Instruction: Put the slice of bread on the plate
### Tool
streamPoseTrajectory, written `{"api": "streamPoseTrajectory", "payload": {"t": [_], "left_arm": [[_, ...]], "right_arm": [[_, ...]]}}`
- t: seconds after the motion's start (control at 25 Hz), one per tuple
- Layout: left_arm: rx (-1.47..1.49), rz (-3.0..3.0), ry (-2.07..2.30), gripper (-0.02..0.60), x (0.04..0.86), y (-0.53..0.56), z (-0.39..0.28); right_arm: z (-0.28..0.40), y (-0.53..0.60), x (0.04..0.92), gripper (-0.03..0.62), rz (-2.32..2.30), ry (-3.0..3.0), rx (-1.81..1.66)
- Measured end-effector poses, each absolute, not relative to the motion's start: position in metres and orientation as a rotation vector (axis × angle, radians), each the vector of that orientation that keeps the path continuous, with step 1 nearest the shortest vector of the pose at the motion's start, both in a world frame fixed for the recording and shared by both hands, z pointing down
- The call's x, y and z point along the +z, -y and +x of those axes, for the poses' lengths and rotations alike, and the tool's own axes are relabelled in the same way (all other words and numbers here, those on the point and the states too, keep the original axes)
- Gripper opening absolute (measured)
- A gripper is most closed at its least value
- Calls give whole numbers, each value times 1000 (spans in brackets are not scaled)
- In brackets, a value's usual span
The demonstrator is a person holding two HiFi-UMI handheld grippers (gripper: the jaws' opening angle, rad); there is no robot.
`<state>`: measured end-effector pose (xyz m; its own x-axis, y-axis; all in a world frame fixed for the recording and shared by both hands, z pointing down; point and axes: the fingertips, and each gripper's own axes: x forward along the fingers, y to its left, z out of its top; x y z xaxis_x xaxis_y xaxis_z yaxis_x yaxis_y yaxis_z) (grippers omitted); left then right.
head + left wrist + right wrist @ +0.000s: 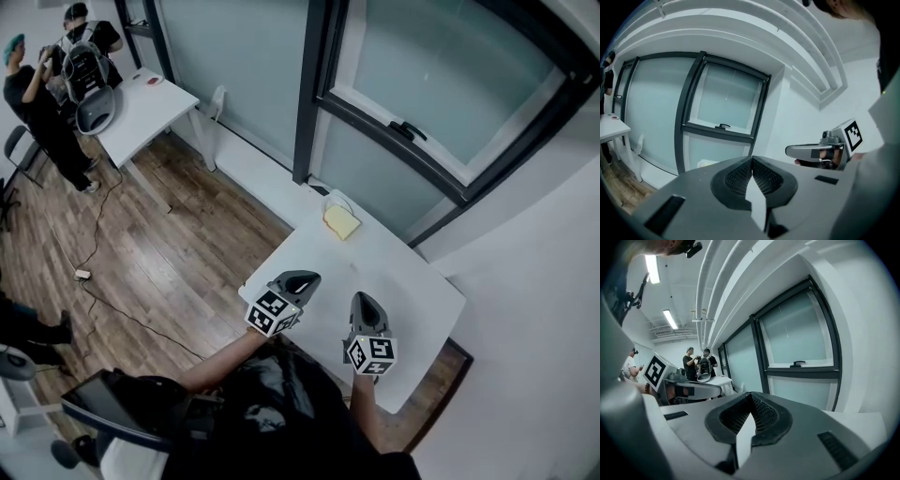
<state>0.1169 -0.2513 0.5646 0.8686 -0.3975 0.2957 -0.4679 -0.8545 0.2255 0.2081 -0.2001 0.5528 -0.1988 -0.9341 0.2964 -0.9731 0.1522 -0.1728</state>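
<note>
Left gripper view: we see the left gripper (pixel 752 159) with its ribbed dark pads pressed together, nothing between them. The right gripper (pixel 751 395) is the same, closed and empty. Only the head view shows the slice of bread (pixel 341 222), a pale yellow square at the far corner of the smooth white table (pixel 394 281), well apart from both grippers. We can't tell whether a plate is under it.

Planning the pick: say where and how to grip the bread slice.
Grip the bread by its near edge, coming in low from the near side of the table. It lies flat at the far end by the window, so only thin edges offer a hold; probably one jaw should slide under.
</note>
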Motion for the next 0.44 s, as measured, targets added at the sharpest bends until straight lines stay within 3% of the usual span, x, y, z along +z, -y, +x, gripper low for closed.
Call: {"api": "streamPoseTrajectory", "payload": {"t": [0.44], "left_arm": [[352,2750,543,5,562,247,112]], "right_arm": [[167,212,561,9,1785,2333,566]]}}
